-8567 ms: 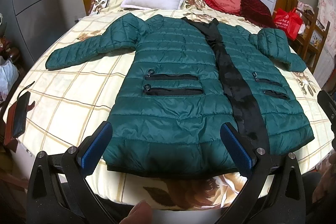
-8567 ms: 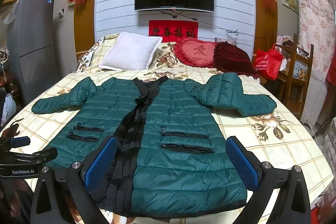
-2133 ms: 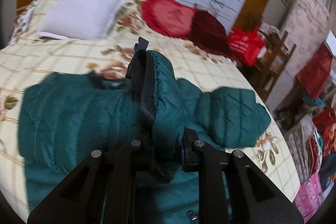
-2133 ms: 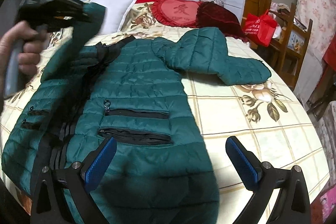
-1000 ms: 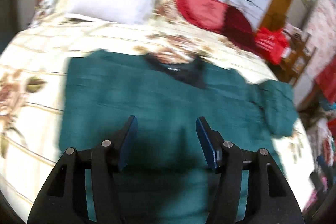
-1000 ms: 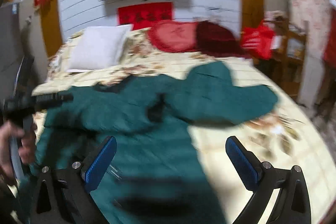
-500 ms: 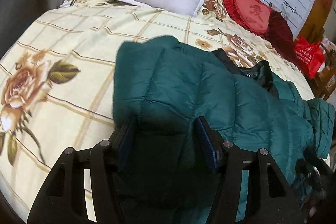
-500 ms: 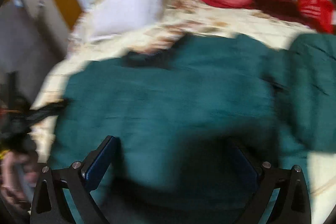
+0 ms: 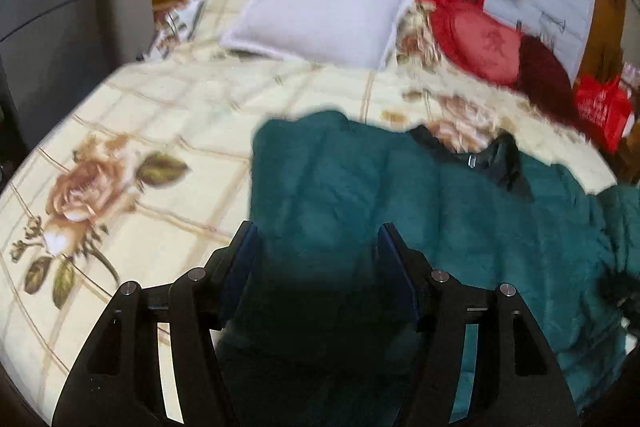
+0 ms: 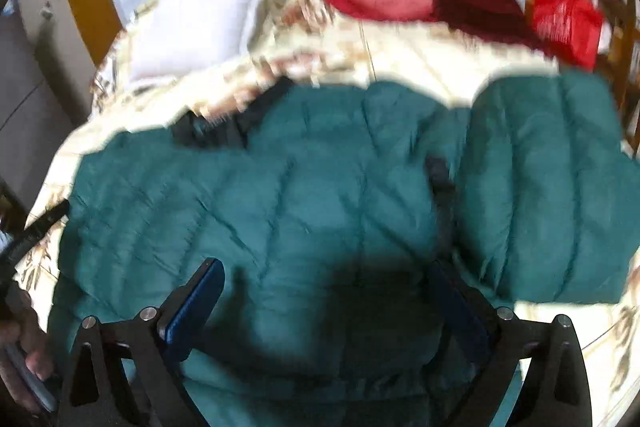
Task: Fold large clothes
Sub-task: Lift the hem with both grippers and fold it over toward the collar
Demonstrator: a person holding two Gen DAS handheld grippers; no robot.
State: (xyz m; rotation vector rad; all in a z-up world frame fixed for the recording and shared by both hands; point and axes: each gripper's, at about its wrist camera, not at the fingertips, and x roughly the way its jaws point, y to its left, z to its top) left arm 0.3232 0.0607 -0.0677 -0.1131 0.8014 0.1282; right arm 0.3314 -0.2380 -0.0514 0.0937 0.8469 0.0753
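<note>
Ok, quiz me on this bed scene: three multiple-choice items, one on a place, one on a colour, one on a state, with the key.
1. Where does the white pillow lie?
A. At the head of the bed, next to the red cushion
B. On the floor
C. On a chair

2. What colour is the jacket?
A. Red
B. Dark green
C. White

3. How does the right claw stand?
A. Shut on a sleeve
B. Wide open, clamping nothing
C. Shut on the pillow

Key:
1 A: the pillow sits at the far end of the bed, with the cushion to its right in the left wrist view.
2 B: the quilted fabric is dark green in both views.
3 B: its blue pads stand far apart above the jacket.
</note>
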